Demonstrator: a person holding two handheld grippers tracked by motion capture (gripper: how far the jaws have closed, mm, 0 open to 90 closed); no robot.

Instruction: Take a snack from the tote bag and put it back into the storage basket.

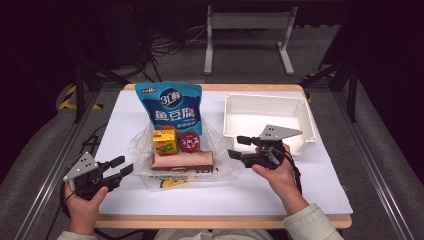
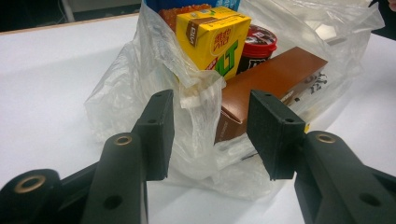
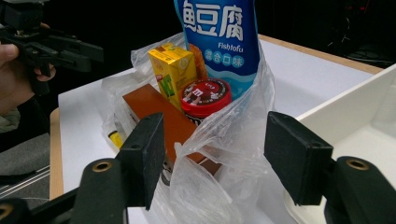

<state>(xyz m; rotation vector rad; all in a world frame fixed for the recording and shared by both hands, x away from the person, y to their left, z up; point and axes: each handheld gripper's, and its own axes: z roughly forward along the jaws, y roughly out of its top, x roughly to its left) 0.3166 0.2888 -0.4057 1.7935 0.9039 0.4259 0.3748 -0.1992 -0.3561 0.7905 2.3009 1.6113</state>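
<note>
Black jaws of my left hand-held gripper (image 2: 210,135) fill the foreground, spread wide, w/ a fold of the clear plastic bag (image 2: 196,98) standing between them. Pads look near the film but not closed on it; can't confirm contact. Right hand-held gripper (image 3: 212,161) likewise spread, straddling the bag's other edge, pinching nothing.

Bag sits mid-desk (image 1: 120,115), mouth slack, holding a yellow drink carton (image 1: 165,140), a red-lidded tub (image 1: 189,141), a brown box (image 1: 182,160) lying flat at the front, and a blue fish-tofu pouch (image 1: 171,104) upright at the back. White bin (image 1: 265,102) stands empty just right of the bag.

Step in hand, my read: approach on both bag edges, pre-grasp. Next move prob. needs both jaws closing on film only, not the box corner, then parting the mouth to unload toward the bin.
</note>
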